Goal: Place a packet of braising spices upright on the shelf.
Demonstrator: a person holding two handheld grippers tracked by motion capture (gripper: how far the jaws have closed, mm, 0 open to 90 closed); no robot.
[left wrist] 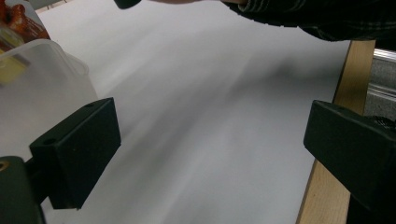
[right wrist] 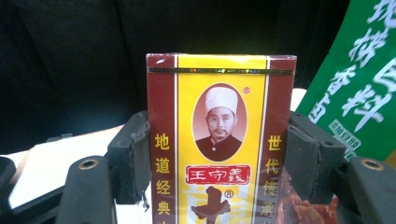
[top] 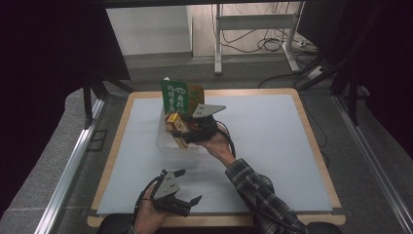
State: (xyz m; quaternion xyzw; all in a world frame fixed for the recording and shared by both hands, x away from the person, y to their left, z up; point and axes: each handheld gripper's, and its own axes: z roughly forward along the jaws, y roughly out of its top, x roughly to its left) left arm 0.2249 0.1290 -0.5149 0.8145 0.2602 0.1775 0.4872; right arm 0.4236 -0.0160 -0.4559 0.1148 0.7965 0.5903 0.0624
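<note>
A yellow and dark-red spice box (right wrist: 219, 140) stands between the jaws of my right gripper (right wrist: 215, 154), whose pads press on its two sides. From above, that box (top: 176, 122) hangs over a clear plastic bin (top: 168, 144) at the table's middle left, with my right gripper (top: 187, 130) reaching in from the right. A green packet (top: 174, 96) stands upright in the bin behind it. My left gripper (top: 187, 187) rests near the front edge, its jaws wide apart over bare white table (left wrist: 210, 116), nothing between them.
The bin's frosted wall (left wrist: 42, 88) lies at the left of the left gripper view, with packets inside. A plaid sleeve (top: 258, 195) crosses the front right of the white mat. The wooden table edge (left wrist: 327, 186) runs beside the left gripper.
</note>
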